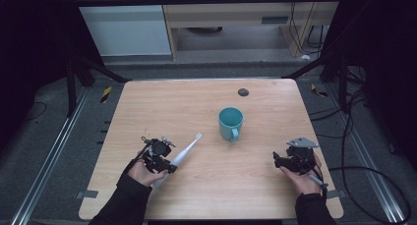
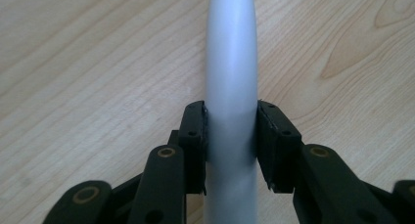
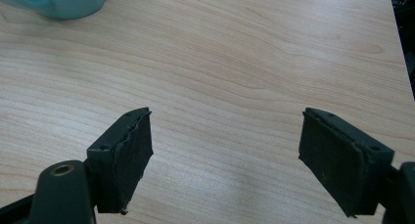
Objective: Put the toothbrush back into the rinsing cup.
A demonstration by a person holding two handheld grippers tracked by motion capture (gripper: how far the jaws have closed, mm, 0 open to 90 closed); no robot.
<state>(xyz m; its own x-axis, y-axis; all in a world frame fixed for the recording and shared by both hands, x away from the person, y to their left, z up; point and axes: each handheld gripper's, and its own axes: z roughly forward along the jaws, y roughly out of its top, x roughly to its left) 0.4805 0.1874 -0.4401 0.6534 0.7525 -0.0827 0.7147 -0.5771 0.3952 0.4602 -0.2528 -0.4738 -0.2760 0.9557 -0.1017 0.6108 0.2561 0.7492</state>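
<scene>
Wooden table [image 1: 206, 185], pale grain, dark floor w/ cables around it, cabinet at back. Small dark disc [image 1: 243, 92] near far edge. Teal mug [image 1: 230, 123] upright approx. mid-table, handle toward near side; its base also seen at top-left corner of right gripper view [image 3: 63, 1].

Left gripper [image 1: 164, 161] at near-left of table, clamped on white electric toothbrush [image 1: 183, 154]: in left gripper view, both pads pressed against handle sides [image 2: 231, 136], body running straight up between jaws. Toothbrush lying low over table, brush head pointing diag. toward mug, well apart from it.

Right gripper [image 1: 281, 160] at near-right, held in hand, jaws spread wide w/ bare wood between pads [image 3: 222, 155]; nothing gripped. Mug off to its far left.
</scene>
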